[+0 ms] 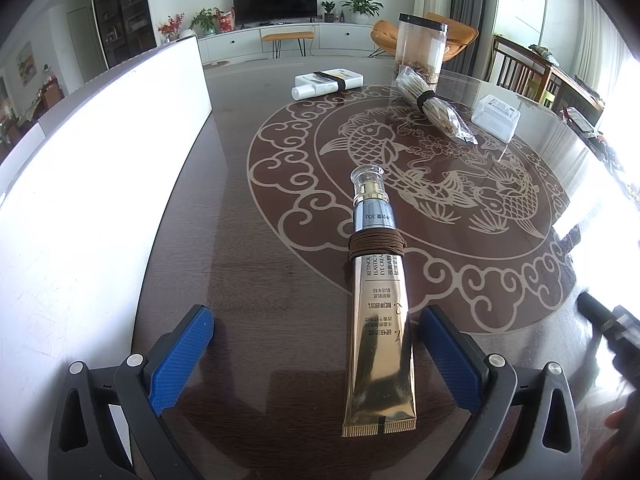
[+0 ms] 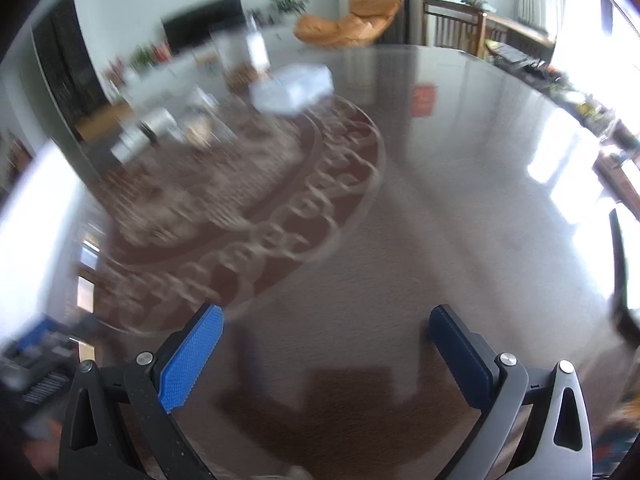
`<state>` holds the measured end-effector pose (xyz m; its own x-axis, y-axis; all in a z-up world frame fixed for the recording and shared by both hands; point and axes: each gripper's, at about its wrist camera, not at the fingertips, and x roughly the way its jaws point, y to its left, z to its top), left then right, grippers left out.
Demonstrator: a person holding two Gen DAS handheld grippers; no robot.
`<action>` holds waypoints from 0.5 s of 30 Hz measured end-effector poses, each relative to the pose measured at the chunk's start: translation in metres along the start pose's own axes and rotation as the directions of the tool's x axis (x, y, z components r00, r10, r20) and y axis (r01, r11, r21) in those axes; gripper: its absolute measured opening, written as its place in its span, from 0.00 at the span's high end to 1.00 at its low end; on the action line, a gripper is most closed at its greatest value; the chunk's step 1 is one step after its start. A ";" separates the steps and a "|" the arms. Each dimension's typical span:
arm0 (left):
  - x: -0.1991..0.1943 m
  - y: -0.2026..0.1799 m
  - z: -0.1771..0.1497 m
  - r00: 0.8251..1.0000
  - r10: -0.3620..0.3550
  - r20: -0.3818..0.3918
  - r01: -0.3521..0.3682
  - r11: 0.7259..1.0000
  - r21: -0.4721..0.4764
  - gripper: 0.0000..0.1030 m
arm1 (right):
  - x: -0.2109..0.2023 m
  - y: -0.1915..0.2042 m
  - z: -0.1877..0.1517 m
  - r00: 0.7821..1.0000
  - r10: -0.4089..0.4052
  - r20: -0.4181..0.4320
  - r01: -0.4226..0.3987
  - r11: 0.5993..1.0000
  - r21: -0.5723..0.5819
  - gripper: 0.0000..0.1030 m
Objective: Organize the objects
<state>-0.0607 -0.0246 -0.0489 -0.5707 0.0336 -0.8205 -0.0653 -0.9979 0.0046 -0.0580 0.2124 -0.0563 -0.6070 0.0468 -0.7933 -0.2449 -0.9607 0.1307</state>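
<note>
A gold eye-cream tube (image 1: 380,332) with a clear cap and a brown hair tie wound round it lies on the dark table (image 1: 280,280), between the fingers of my left gripper (image 1: 316,354), which is open and not touching it. Farther back lie a white bottle (image 1: 328,82) with a dark band, a banded bundle of cotton swabs (image 1: 432,104) and a small clear box (image 1: 496,116). My right gripper (image 2: 326,354) is open over bare table with nothing between its fingers. The right wrist view is blurred; the clear box (image 2: 294,88) shows at its upper left.
A large white box (image 1: 100,184) stands along the table's left side. A tall clear jar (image 1: 420,48) with a dark lid stands at the back. Part of the other gripper (image 1: 608,324) shows at the right edge. Chairs and a sideboard stand beyond the table.
</note>
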 end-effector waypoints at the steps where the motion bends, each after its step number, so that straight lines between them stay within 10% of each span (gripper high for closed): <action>1: 0.000 0.000 0.000 1.000 0.001 0.000 -0.001 1.000 -0.001 0.00 | -0.006 0.004 0.004 0.999 0.031 0.035 -0.031 0.999 -0.014 0.00; 8: -0.001 0.000 0.000 1.000 0.000 0.000 0.000 1.000 0.000 0.00 | 0.027 0.070 0.072 0.981 0.194 0.013 -0.184 0.949 -0.258 0.00; 15: -0.003 0.000 -0.001 1.000 -0.006 0.003 0.006 1.000 0.007 0.00 | 0.102 0.136 0.152 0.982 0.162 -0.096 -0.187 0.898 -0.398 0.00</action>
<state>-0.0584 -0.0251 -0.0473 -0.5728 0.0402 -0.8187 -0.0747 -0.9972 0.0033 -0.2682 0.1285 -0.0294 -0.5634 -0.1360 -0.8149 0.1943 -0.9805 0.0294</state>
